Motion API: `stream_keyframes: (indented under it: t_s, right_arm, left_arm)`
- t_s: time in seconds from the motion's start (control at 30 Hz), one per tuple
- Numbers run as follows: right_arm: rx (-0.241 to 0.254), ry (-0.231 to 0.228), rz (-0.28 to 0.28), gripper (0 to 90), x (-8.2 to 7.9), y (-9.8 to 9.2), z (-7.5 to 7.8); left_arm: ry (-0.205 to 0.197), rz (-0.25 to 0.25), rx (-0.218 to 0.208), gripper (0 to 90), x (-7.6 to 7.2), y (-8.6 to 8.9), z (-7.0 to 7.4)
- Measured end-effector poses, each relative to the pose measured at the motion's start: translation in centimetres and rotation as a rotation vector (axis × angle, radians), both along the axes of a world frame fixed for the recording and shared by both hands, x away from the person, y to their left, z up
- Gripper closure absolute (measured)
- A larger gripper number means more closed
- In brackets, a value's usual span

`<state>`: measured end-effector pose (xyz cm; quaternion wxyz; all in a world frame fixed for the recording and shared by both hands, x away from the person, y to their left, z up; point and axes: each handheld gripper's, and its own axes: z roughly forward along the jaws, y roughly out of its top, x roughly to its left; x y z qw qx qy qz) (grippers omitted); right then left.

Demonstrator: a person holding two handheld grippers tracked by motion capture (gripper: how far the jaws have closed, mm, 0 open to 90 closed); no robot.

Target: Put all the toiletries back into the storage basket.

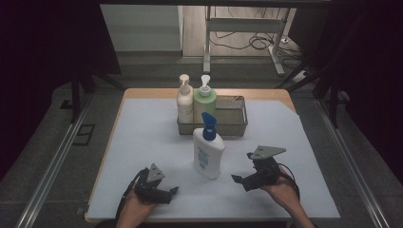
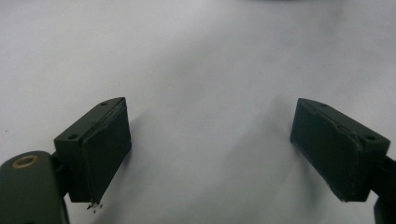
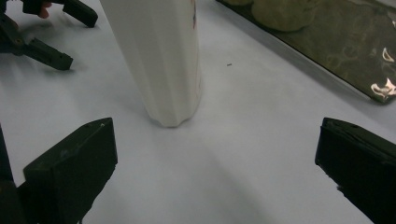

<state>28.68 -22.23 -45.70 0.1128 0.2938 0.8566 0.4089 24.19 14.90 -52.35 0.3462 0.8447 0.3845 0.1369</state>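
Observation:
A white bottle with a blue pump point(image 1: 208, 153) stands upright on the white mat, just in front of a metal tray point(image 1: 234, 118). Its lower body point(image 3: 163, 56) shows close ahead in the right gripper view. My left gripper point(image 1: 170, 194) rests low near the front edge, left of the bottle, jaws pointing right. It is open with bare mat between its pads point(image 2: 210, 149). My right gripper point(image 1: 240, 182) sits right of the bottle, pointing left at it, open point(image 3: 219, 144) and holding nothing. The left gripper point(image 3: 51, 32) appears beyond the bottle in the right gripper view.
In the tray stand a cream pump bottle point(image 1: 184, 99) and a green pump bottle point(image 1: 205, 99), both at its left end. The tray's right half point(image 3: 327, 46) holds nothing. The white mat point(image 1: 142, 137) covers a wooden table; metal rails run along both sides.

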Motion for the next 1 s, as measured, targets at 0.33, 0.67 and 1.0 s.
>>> stream_keyframes:
  t_s: [0.33, 0.67, 1.0]
  right_arm:
    - [-0.002, -0.015, 0.036, 0.0, 0.6, 2.4, 1.5]
    - [0.039, -0.015, 0.025, 0.0, 1.1, 4.5, 2.7]
    - [0.009, -0.045, 0.032, 0.0, 1.5, 6.5, 3.4]
  left_arm:
    - [0.001, -0.002, 0.000, 12.1, 0.0, 0.1, 0.0]
    - [0.002, -0.002, -0.001, 12.2, 0.0, 0.1, 0.0]
    - [-0.001, -0.001, 0.000, 12.3, 0.0, 0.0, 0.0]
